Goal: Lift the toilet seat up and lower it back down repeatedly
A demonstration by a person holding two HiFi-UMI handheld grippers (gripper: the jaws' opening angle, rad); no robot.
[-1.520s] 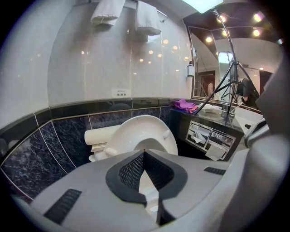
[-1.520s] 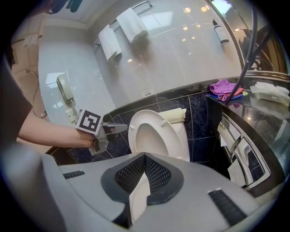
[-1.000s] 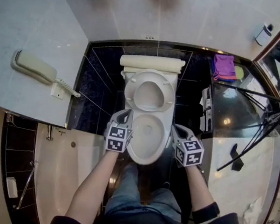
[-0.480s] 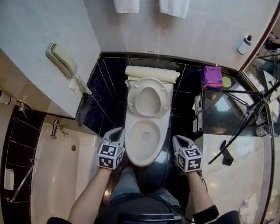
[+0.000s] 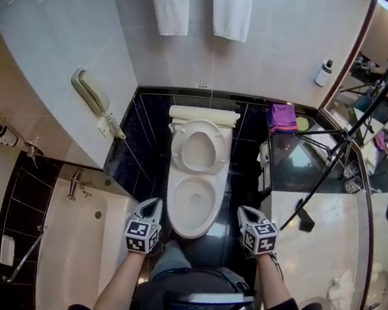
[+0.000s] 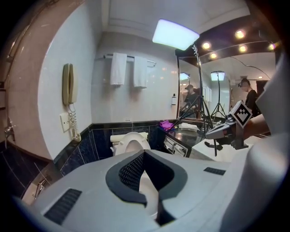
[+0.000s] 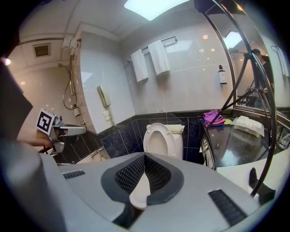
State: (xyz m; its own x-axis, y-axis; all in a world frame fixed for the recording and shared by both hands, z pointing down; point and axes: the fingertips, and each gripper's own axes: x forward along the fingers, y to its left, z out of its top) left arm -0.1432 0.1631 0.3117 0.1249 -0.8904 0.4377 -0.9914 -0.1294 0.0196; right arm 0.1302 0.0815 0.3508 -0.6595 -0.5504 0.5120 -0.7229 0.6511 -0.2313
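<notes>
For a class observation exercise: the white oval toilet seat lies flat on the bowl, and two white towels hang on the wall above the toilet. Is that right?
One detail is wrong: the white oval toilet seat stands raised against the tank, not flat on the bowl, as the right gripper view shows. Two white towels do hang above.

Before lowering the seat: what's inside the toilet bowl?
Only white porcelain shows inside the toilet bowl; the raised toilet seat leaves it uncovered. Under the rim is hidden.
</notes>
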